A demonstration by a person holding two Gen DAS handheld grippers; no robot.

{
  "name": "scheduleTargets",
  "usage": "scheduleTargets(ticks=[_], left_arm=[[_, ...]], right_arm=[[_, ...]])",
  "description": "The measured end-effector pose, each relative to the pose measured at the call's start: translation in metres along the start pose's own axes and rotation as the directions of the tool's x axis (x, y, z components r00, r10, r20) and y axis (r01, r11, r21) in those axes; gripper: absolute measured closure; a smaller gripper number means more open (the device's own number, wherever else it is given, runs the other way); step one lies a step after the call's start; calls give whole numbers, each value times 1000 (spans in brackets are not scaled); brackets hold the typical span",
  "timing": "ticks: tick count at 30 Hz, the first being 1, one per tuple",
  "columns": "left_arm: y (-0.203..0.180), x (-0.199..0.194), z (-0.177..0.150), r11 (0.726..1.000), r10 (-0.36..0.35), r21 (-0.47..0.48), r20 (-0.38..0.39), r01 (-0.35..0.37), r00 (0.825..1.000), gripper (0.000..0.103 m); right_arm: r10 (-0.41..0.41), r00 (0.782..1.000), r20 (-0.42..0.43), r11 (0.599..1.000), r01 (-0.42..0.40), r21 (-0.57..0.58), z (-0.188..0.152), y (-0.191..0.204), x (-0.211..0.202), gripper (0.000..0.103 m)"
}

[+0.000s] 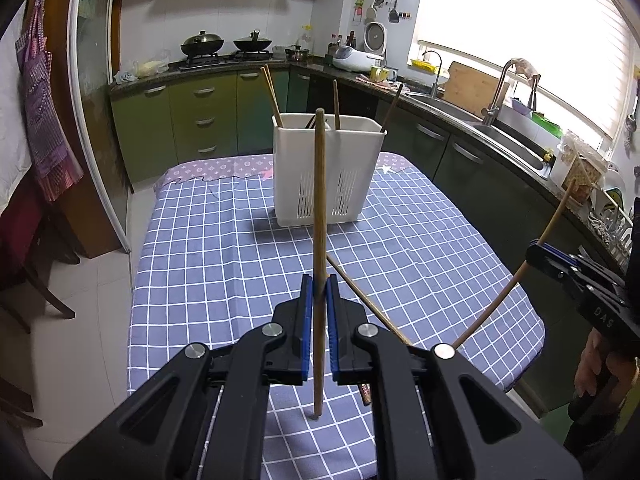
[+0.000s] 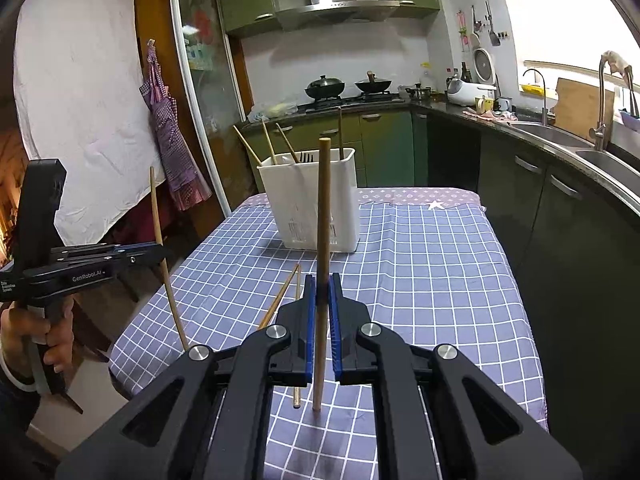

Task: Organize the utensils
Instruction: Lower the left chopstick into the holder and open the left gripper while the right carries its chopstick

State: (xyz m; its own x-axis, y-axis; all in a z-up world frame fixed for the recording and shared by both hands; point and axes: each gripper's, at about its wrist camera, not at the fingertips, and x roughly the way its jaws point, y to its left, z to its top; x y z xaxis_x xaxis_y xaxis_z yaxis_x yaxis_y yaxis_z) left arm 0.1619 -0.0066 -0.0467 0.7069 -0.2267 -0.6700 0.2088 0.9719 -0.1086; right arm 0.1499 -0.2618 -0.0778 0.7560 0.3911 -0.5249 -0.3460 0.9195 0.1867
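My left gripper (image 1: 319,286) is shut on a wooden chopstick (image 1: 320,208) that stands upright above the table. My right gripper (image 2: 322,286) is shut on another upright wooden chopstick (image 2: 323,216). Each gripper shows in the other's view, the right gripper (image 1: 534,254) at the right edge and the left gripper (image 2: 160,250) at the left edge. A white slotted utensil holder (image 1: 326,170) stands at the far middle of the table with several chopsticks in it; it also shows in the right wrist view (image 2: 310,200). Loose chopsticks (image 2: 282,298) lie on the cloth just ahead of my grippers.
The table has a blue checked cloth (image 1: 224,264). Green cabinets (image 1: 192,120), a stove with two woks (image 1: 222,46) and a sink (image 1: 508,136) run along the back and right. A chair (image 1: 28,264) stands at the table's left.
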Motion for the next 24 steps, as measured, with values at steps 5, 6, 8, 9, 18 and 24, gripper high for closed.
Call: scheduleTargets(ticks=[5,6,8,9,18,24], left_arm=[[-2,-4,9,1000,-11,5,4,11,1000,96],[-2,-5,13,1000,-16,4,2,16,1000,96],[-2,-8,27,999,-33,5,6,33,999,96],[-3,-11,42,999,-36,9,21,36,999,96],[-13,-15,158,1000,-16,28,249,9,968,96],[-15,14,216,999,46,8,379,-53,924,96]], right_arm=[[-1,1000,-3,1000,1,-2,0,1,-1,96],[-1,1000,-4,1000,1,-2,0,1,-1,96],[1,1000,-5,1000,-1,-3,0,1,0,96],[0,1000,-5,1000,0,-4,1,0,1,96],[10,1000,-4,1000,-10,5,0,-1,0,96],[24,1000,-3,1000,-24,-1,-2,-2,-2,96]])
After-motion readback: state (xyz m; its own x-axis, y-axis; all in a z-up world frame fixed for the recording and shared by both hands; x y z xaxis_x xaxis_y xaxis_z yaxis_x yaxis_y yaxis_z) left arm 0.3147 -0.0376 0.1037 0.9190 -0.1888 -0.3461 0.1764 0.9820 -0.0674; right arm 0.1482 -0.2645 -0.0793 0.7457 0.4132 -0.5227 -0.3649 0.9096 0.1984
